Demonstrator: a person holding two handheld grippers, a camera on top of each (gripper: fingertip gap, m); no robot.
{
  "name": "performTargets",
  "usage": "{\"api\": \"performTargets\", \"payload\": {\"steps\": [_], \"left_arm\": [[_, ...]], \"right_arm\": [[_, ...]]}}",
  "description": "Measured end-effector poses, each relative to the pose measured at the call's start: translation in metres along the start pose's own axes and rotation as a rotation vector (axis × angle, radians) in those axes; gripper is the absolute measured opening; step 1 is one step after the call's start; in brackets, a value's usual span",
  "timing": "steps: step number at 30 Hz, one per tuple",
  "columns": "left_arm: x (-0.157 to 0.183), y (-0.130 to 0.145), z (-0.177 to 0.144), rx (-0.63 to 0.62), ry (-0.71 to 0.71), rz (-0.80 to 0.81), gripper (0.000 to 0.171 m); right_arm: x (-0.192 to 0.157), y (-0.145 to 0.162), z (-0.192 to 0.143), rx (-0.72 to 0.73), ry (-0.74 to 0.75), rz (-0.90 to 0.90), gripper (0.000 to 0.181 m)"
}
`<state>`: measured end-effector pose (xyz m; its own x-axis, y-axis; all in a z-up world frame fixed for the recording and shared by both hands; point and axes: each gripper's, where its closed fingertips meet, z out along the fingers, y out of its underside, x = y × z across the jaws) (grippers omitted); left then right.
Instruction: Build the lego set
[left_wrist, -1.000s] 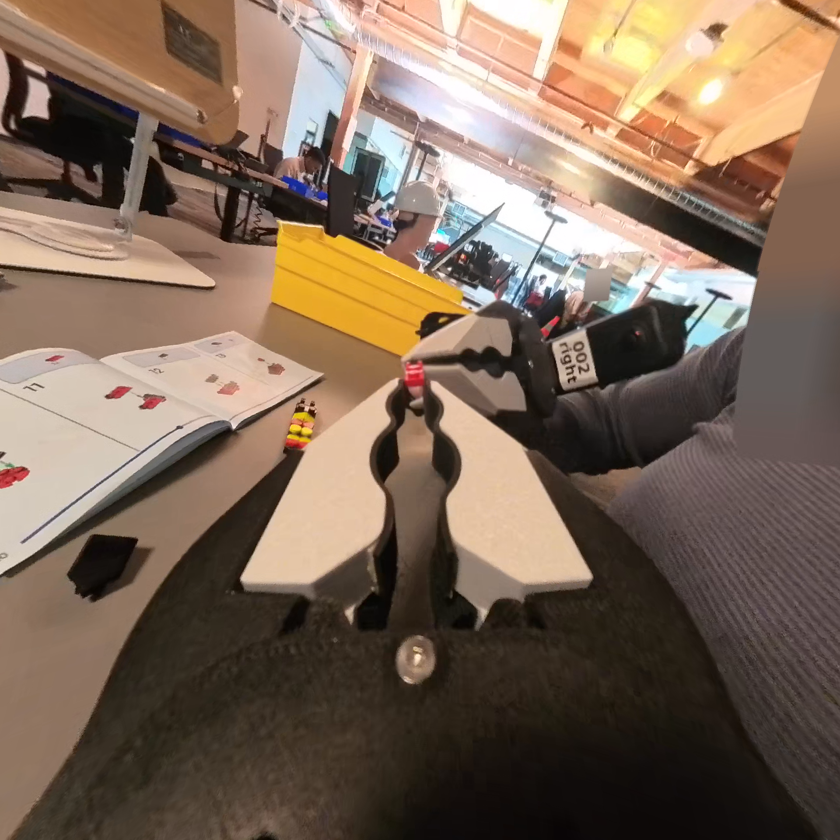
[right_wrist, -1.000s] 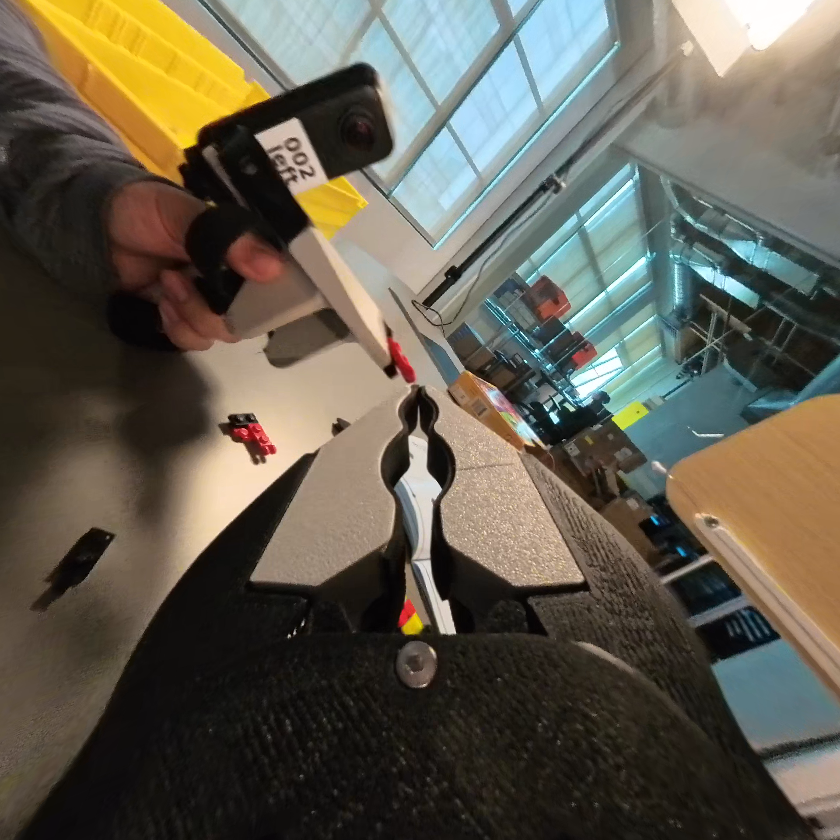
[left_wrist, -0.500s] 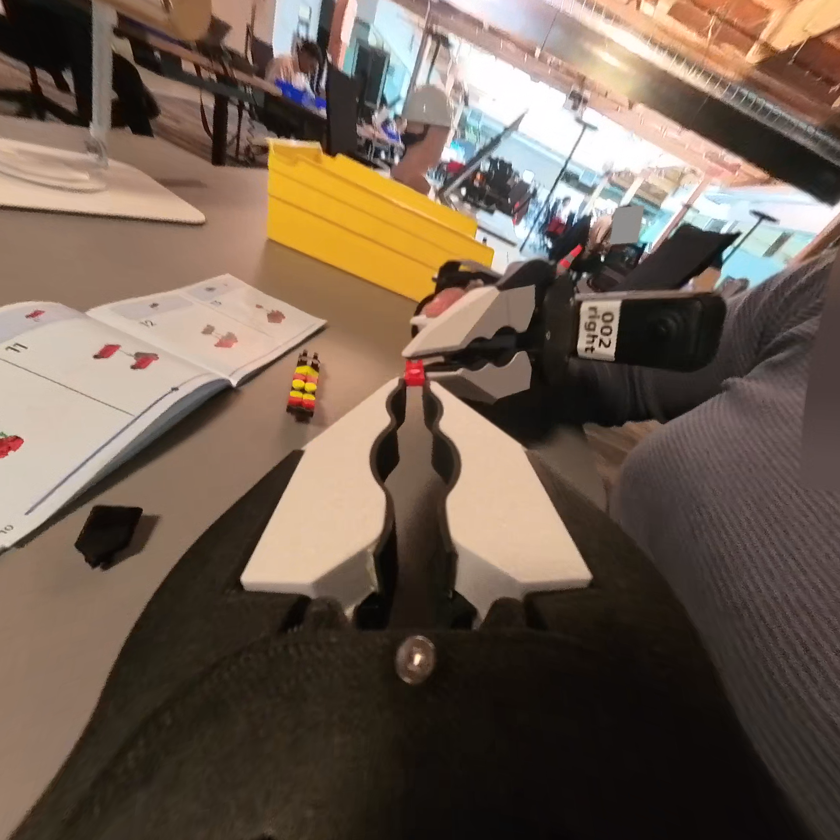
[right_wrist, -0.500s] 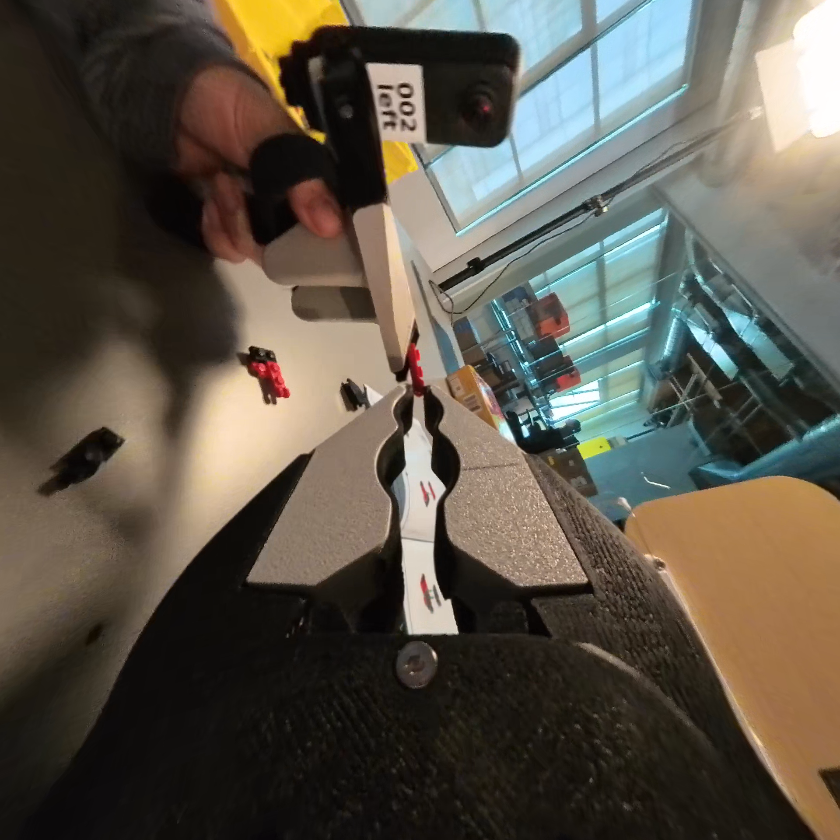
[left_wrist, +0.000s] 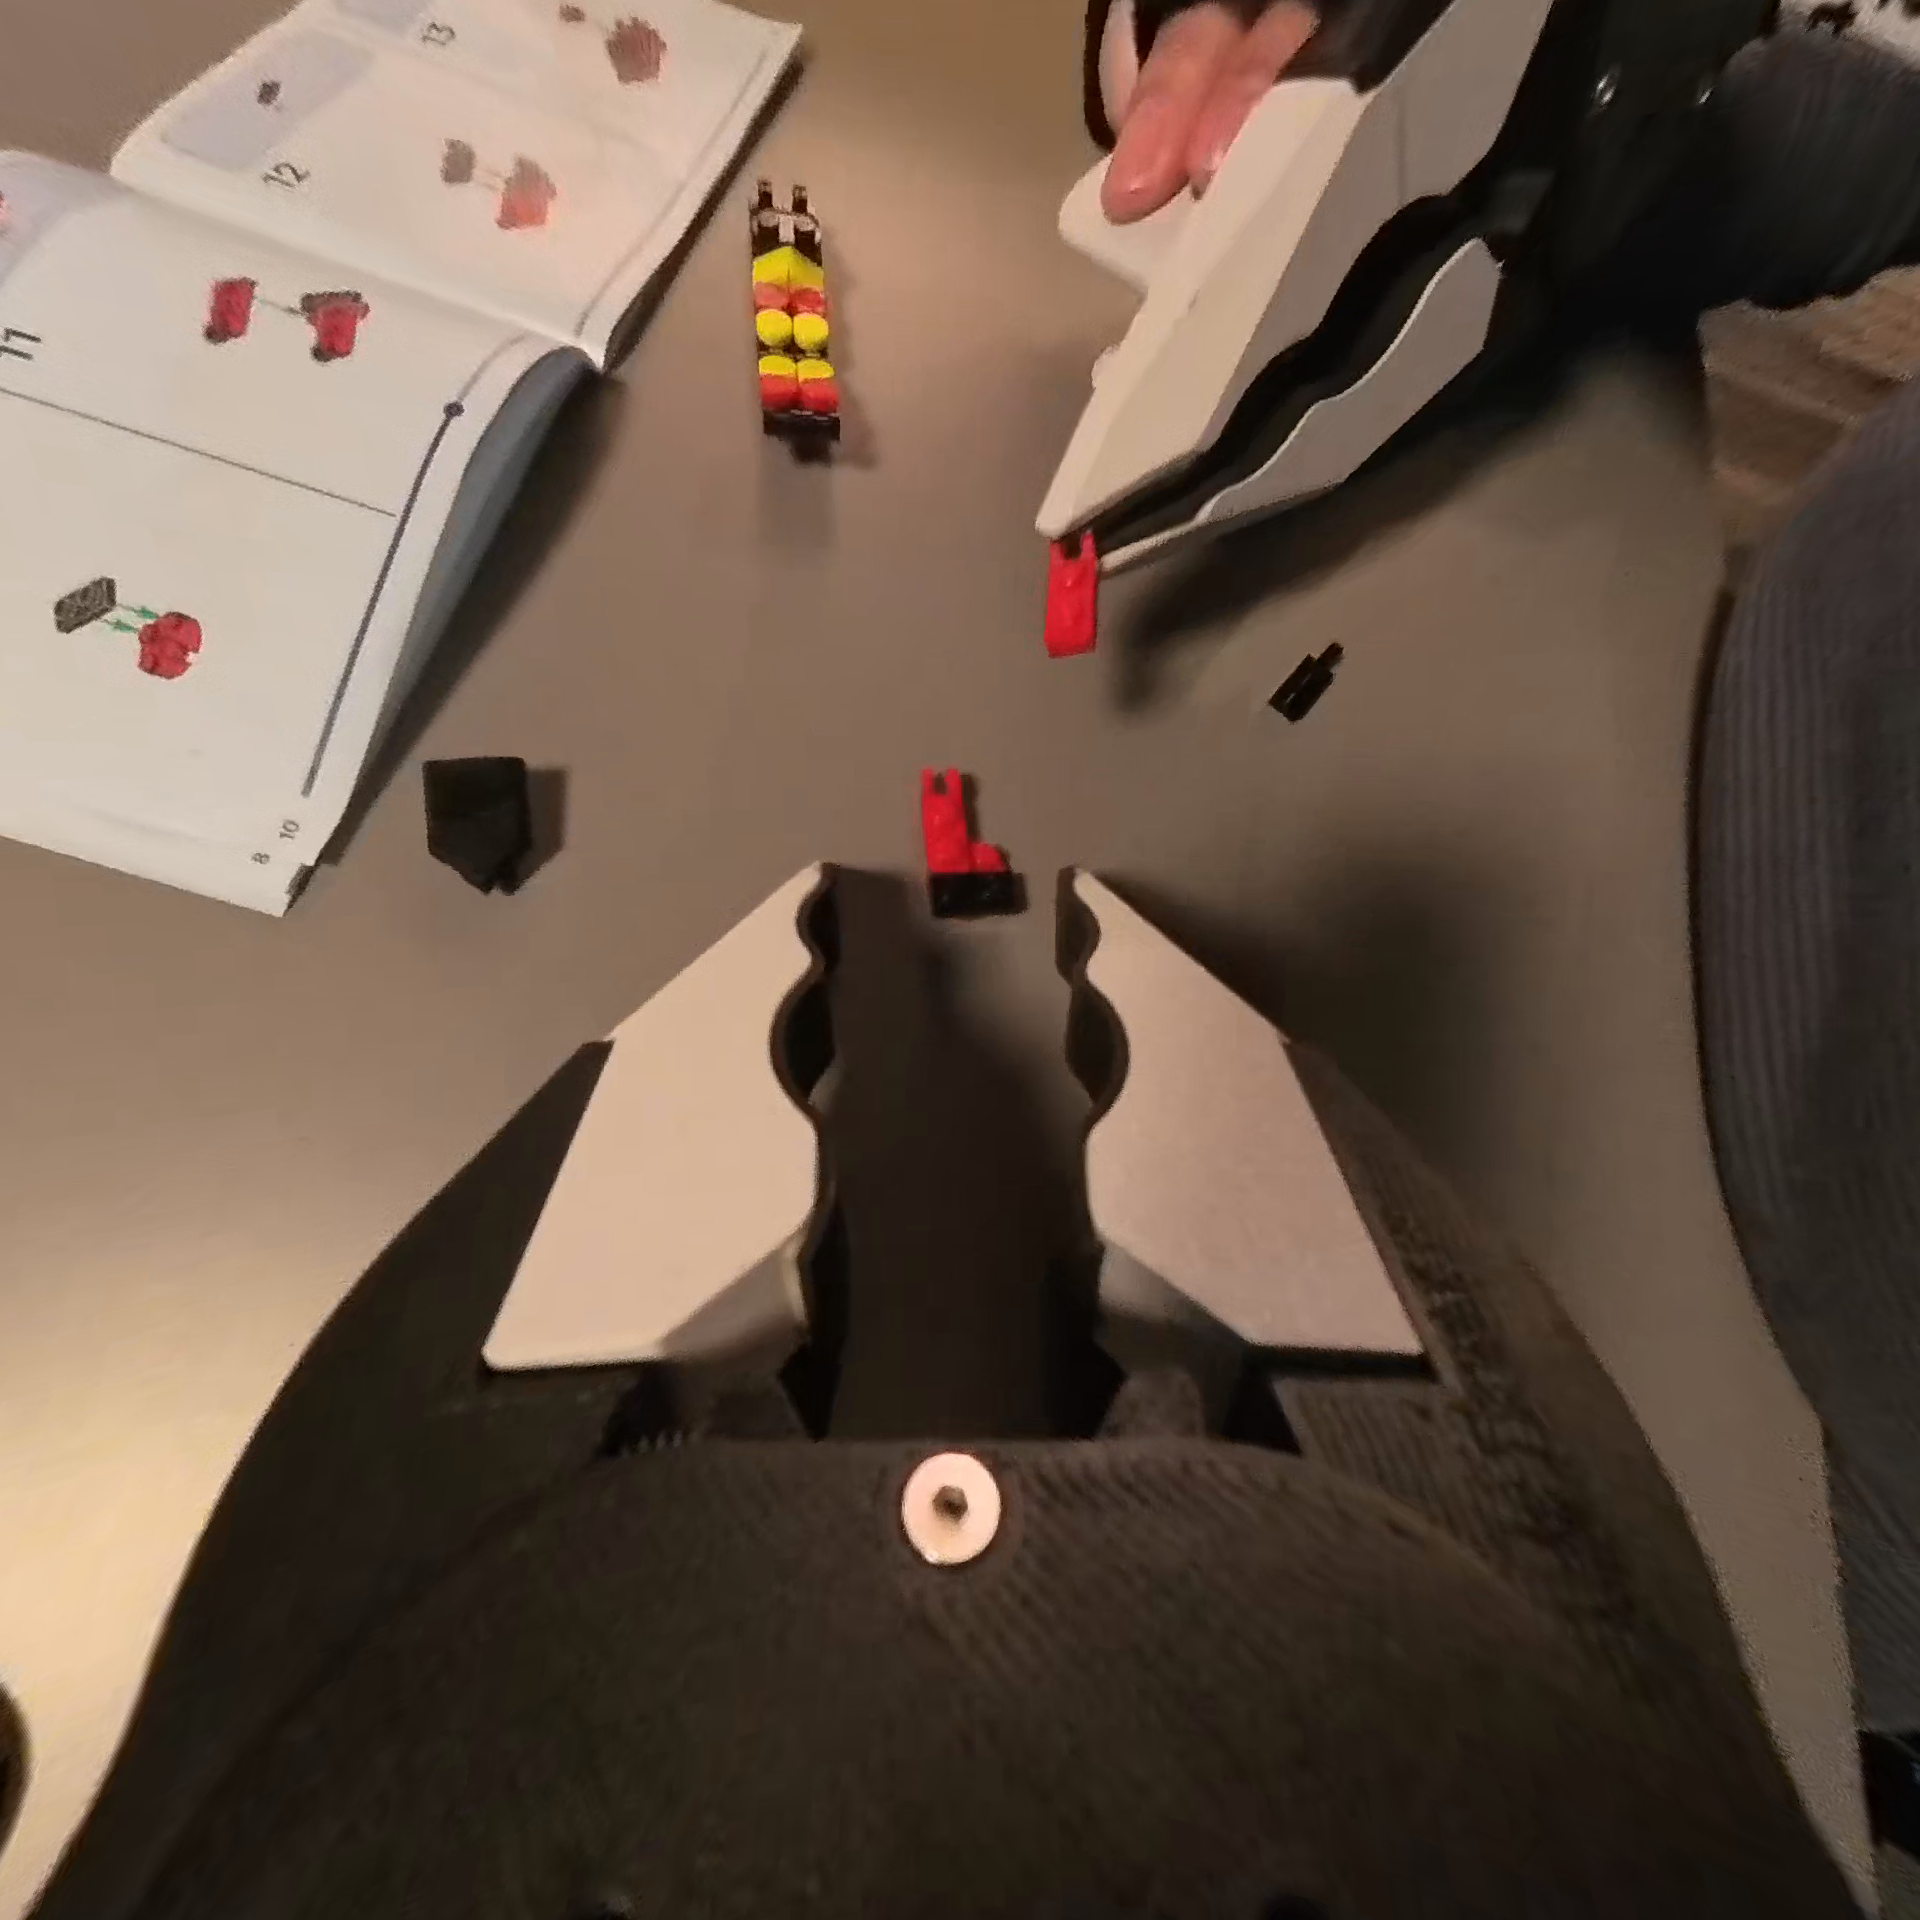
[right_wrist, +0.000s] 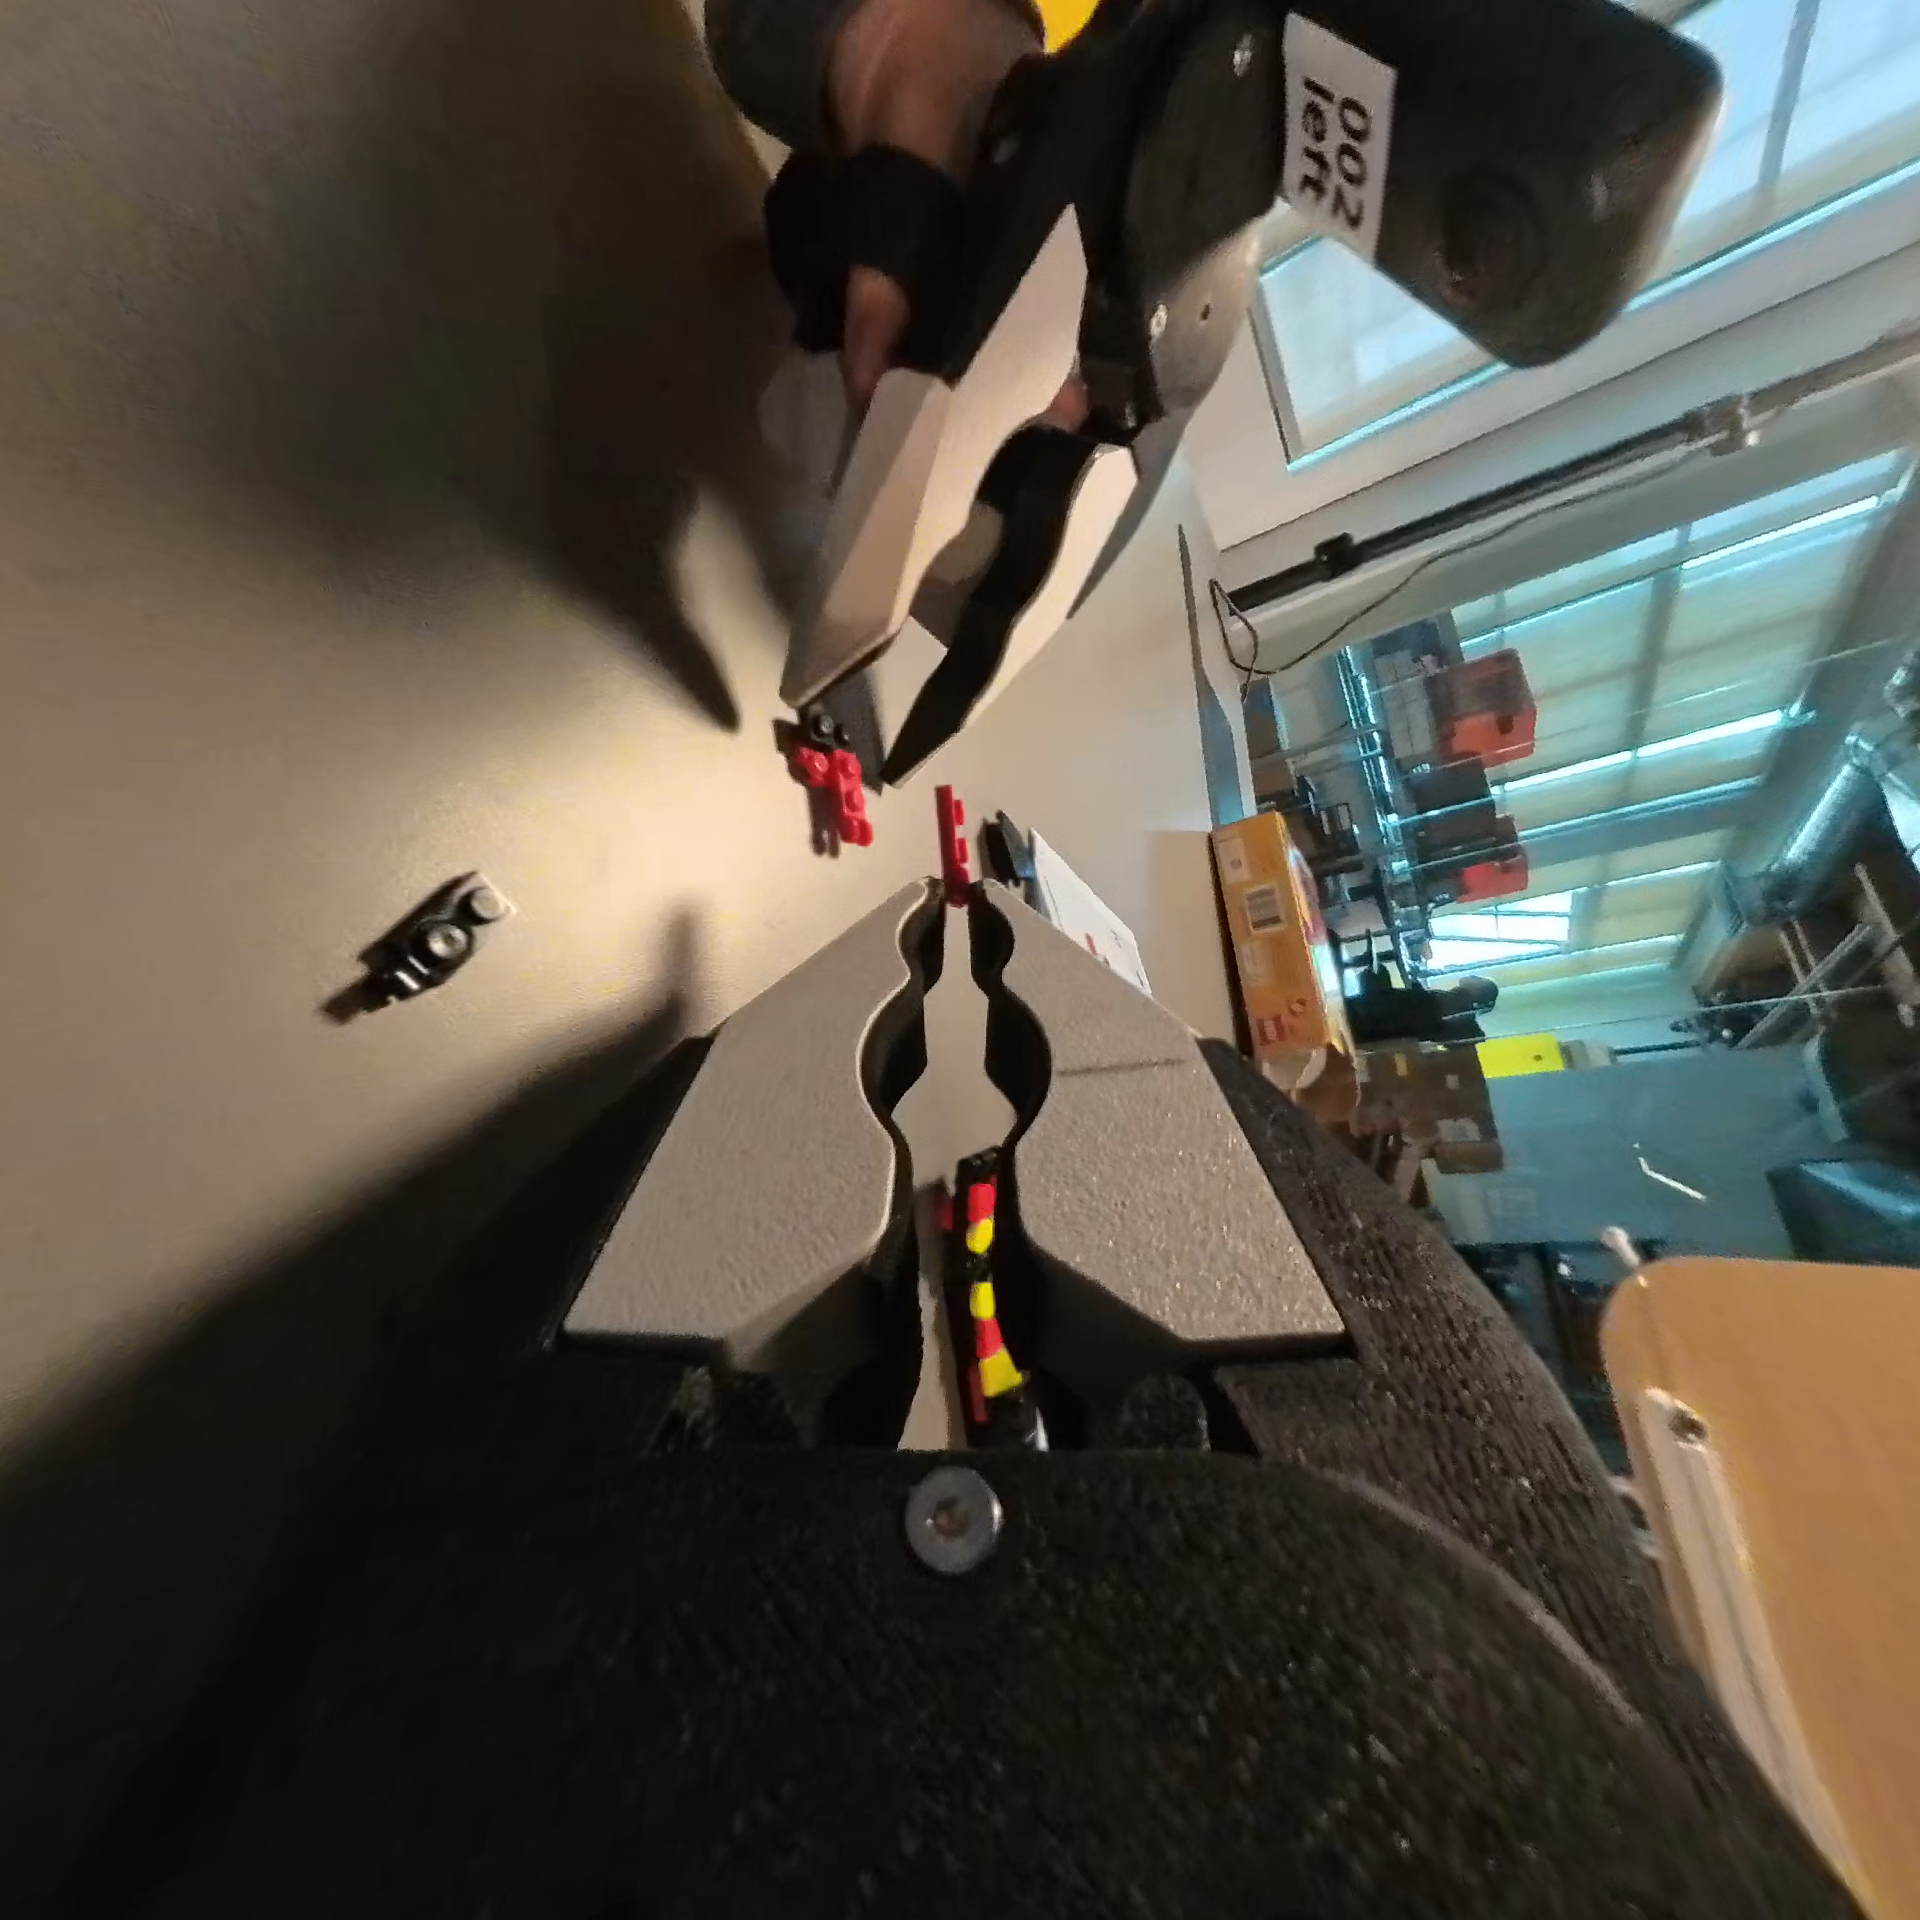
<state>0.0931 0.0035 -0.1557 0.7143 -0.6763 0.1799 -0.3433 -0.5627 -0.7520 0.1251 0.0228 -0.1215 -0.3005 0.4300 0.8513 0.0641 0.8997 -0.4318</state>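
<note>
Left hand-held gripper (left_wrist: 945, 883): now spread apart and empty, tipped down over the table (left_wrist: 675, 644); before it pinched the red piece.
Right hand-held gripper (right_wrist: 956, 894): clamped on the red piece (right_wrist: 951, 847), taken over from the left.
Red-and-black assembly (left_wrist: 961, 847): on the table between the left fingertips.
Yellow-red strip (left_wrist: 795, 322): unmoved beside the booklet (left_wrist: 260, 416).

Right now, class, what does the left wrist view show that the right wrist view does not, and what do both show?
Left wrist view only: the open booklet's pages and a black wedge piece beside it.

Right wrist view only: windows, shelving and a wooden board.

Both: the red plate pinched in the right gripper, the red-and-black assembly by the open left gripper, the striped strip and the table.
</note>
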Motion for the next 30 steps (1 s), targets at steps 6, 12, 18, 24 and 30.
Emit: {"api": "performTargets", "payload": {"steps": [6,12,18,24,30], "left_arm": [[0.005,0.001,0.002,-0.011,-0.002,0.043,0.037],[0.001,0.002,0.003,-0.025,-0.046,0.068,0.023],[0.004,0.004,0.003,-0.040,-0.047,0.138,0.028],[0.005,0.004,0.004,-0.031,-0.045,0.151,0.017],[0.010,-0.001,0.007,-0.010,0.007,0.045,0.016]], "right_arm": [[-0.007,-0.003,0.004,-0.019,0.002,-0.088,0.002],[-0.011,-0.006,0.007,-0.028,0.001,-0.139,0.002],[-0.017,-0.007,0.011,-0.038,-0.015,-0.169,0.002],[-0.016,-0.006,0.012,-0.045,-0.009,-0.173,0.002],[-0.015,-0.005,0.010,-0.048,-0.001,-0.184,0.002]]}}
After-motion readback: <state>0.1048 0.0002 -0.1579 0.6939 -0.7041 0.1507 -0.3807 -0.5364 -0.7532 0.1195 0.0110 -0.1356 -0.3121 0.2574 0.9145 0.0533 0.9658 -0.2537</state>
